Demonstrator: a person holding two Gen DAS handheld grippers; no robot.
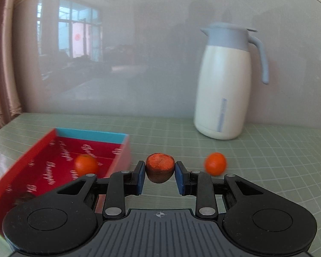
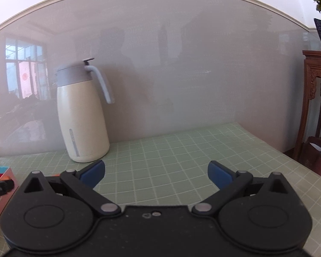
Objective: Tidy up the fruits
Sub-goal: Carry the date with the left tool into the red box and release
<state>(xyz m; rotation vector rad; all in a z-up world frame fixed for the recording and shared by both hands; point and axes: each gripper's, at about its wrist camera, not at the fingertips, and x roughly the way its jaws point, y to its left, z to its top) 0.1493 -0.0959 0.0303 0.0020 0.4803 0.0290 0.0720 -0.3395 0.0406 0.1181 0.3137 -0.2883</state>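
Orange fruit [image 1: 159,168], rough on top and dark beneath, is sitting clamped between the blue pads of the left tool [image 1: 159,176], lifted just above the green checked worktop [image 1: 267,171]. At its nine o'clock a red box [image 1: 53,162] is lying open, holding one small orange [image 1: 86,164]. At three o'clock a second small orange [image 1: 215,163] is resting on the worktop. A cream jug [image 1: 223,90] is standing at one o'clock by the wall. Over bare worktop, the right tool [image 2: 156,173] is gaping wide, gripping nothing.
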